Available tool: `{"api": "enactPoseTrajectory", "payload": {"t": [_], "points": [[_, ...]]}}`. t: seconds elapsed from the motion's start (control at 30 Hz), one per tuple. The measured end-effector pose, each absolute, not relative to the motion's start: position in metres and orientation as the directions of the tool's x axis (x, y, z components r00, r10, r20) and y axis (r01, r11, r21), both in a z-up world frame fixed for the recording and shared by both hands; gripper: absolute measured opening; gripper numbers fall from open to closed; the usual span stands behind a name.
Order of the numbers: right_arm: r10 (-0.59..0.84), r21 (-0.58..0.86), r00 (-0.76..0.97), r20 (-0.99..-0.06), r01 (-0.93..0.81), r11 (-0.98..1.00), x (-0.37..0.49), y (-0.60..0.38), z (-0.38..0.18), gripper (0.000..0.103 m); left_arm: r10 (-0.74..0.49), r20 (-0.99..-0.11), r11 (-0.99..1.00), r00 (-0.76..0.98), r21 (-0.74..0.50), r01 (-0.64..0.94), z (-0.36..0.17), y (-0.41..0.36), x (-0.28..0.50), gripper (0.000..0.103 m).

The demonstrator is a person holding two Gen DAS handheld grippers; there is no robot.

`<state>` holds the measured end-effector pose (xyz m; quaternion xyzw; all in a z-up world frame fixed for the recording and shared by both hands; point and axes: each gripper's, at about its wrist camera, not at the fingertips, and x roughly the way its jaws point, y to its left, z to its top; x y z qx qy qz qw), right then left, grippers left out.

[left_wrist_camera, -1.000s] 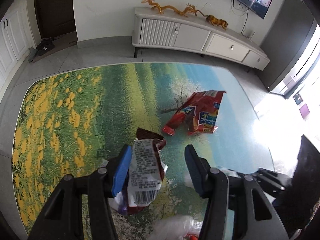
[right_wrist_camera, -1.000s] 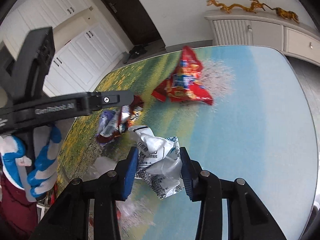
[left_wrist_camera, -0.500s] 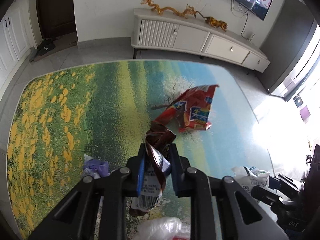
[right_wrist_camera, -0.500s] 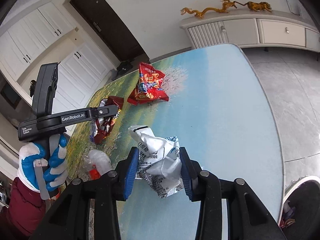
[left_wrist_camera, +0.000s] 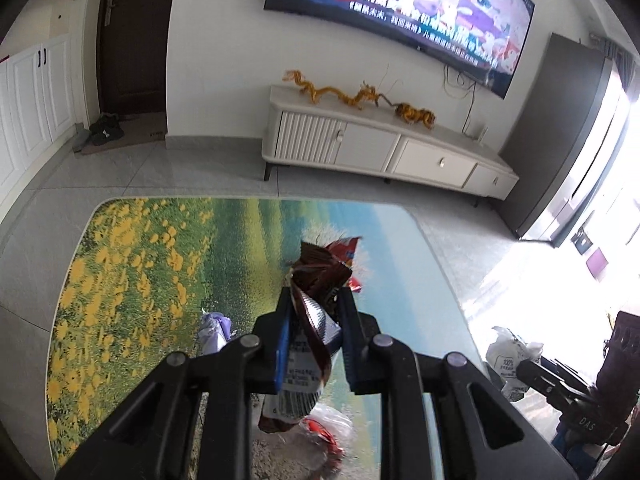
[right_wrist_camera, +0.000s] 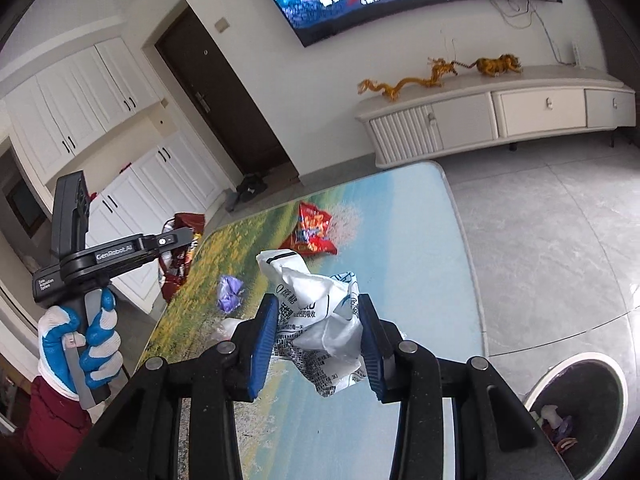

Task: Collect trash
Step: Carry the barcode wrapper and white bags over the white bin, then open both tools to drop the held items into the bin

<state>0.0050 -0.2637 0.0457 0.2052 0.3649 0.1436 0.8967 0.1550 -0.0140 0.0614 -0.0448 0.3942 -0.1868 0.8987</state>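
Left wrist view: left tool (left_wrist_camera: 313,332) pinching dark brown foil snack wrapper (left_wrist_camera: 316,280), lifted off landscape-print counter (left_wrist_camera: 132,264). Right tool (right_wrist_camera: 318,334) clamped on crumpled white plastic bag (right_wrist_camera: 316,300), likewise aloft. Both look light, limp, crackly; hold mid-body where bunched. Beyond: small purple wrapper (right_wrist_camera: 229,291), then red crisp packet (right_wrist_camera: 310,234), flat, best taken by an edge. Round bin (right_wrist_camera: 580,400) on floor, right.

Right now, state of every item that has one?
Left gripper: shut on brown wrapper.
Right gripper: shut on white wrapper.
Red bag: lying on table.
Purple scrap: on table.
Bin: open, trash inside.
TV: on.
Door: closed.
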Motion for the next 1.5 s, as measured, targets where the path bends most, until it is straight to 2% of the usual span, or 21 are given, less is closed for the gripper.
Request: {"api": "enactPoseTrajectory", "payload": {"t": [0.4,0.7,0.87,1.07,1.3,1.5], "points": [[0.304,0.456,0.810,-0.502,-0.051,0.888,-0.061,-0.314,0.095,0.037,-0.484,-0.585,0.872,0.651,-0.260,0.415,0.126,-0.050,0.089,0.020],[0.148,0.464,0.860,-0.488,0.112,0.879,-0.107,-0.381,0.093,0.037,-0.562,-0.595,0.807,0.575,-0.242,0.538,0.136,-0.131,0.059,0.020],[0.065,0.468,0.853,-0.518,0.219,0.856,-0.128,-0.419,0.078,0.037,-0.594,-0.636,0.758,0.492,-0.239,0.607,0.119,-0.191,0.051,0.020],[0.005,0.477,0.803,-0.596,0.350,0.806,-0.136,-0.461,0.040,0.038,-0.601,-0.718,0.685,0.351,-0.237,0.689,0.075,-0.270,0.040,0.021],[0.003,0.506,0.737,-0.676,0.460,0.730,-0.136,-0.495,-0.014,0.039,-0.571,-0.797,0.615,0.197,-0.256,0.746,0.012,-0.350,0.025,0.022],[0.000,0.503,0.684,-0.729,0.536,0.678,-0.137,-0.518,-0.051,0.042,-0.554,-0.824,0.576,0.120,-0.275,0.770,-0.022,-0.400,0.018,0.024]]}}
